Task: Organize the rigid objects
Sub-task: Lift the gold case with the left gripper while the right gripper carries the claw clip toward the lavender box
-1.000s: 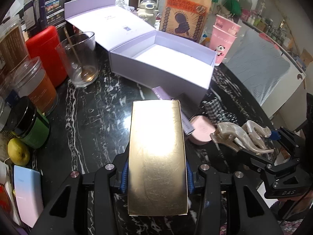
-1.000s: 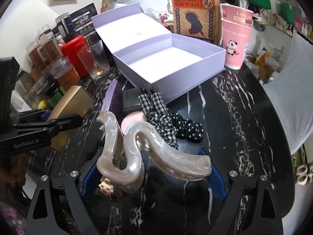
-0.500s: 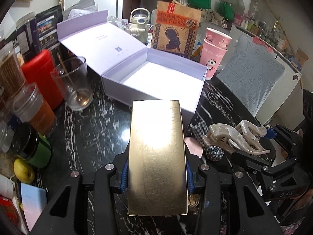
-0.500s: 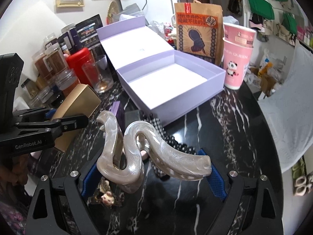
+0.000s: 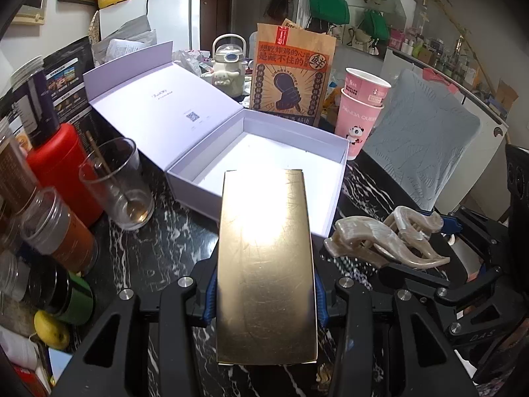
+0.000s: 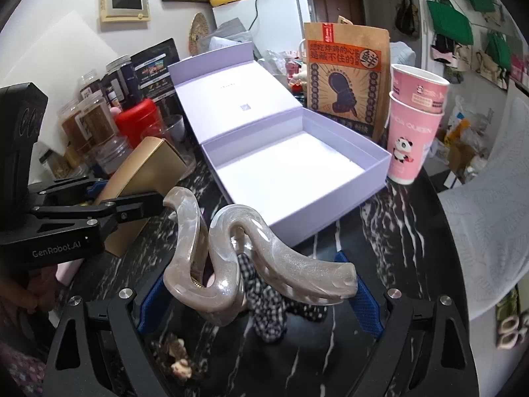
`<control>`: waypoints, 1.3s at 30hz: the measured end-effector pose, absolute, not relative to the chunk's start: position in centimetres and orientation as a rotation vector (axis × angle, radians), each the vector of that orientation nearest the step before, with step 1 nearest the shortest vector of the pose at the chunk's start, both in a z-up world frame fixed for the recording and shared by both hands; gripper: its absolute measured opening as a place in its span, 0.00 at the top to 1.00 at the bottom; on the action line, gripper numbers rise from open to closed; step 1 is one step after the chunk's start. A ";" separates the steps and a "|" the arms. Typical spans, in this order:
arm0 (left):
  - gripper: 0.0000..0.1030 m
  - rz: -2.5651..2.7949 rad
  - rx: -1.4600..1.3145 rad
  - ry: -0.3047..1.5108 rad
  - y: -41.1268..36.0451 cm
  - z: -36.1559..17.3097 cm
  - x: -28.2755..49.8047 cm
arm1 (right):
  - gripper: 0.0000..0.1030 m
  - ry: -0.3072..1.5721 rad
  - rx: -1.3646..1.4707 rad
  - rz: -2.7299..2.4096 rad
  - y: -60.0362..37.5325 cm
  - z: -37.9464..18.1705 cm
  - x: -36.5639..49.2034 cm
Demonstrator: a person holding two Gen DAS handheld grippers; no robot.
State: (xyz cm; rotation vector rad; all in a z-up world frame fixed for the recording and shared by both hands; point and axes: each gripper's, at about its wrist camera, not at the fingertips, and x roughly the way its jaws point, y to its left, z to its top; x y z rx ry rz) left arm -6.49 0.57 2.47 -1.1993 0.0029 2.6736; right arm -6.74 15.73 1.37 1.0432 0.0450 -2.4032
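- The left hand-held gripper is clamped across the flat sides of a rectangular gold cardboard box, raised off the desk; it looks stiff, light and slick.
- The right hand-held gripper pinches a curvy pearl-beige plastic hair claw, rigid but likely brittle.
- The open lilac gift box lies just ahead of both.

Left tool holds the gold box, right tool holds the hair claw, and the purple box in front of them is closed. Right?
Not quite. The purple box is open, lid folded back, inside empty, as the right wrist view shows. The left tool does hold the gold box, the right tool the hair claw.
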 end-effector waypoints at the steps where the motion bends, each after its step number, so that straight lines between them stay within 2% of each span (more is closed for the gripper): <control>1: 0.58 2.675 -1.196 0.005 0.6 2.5 -6.8 | 0.11 0.046 1.041 -2.402 15.6 1.4 -7.0; 22: 0.58 2.676 -1.193 0.075 0.4 3.0 -14.9 | 0.11 0.015 1.010 -2.417 15.2 2.4 -14.2; 39: 0.58 2.634 -1.215 0.148 0.9 2.3 -22.0 | 0.11 0.094 0.962 -2.461 14.6 3.4 -21.0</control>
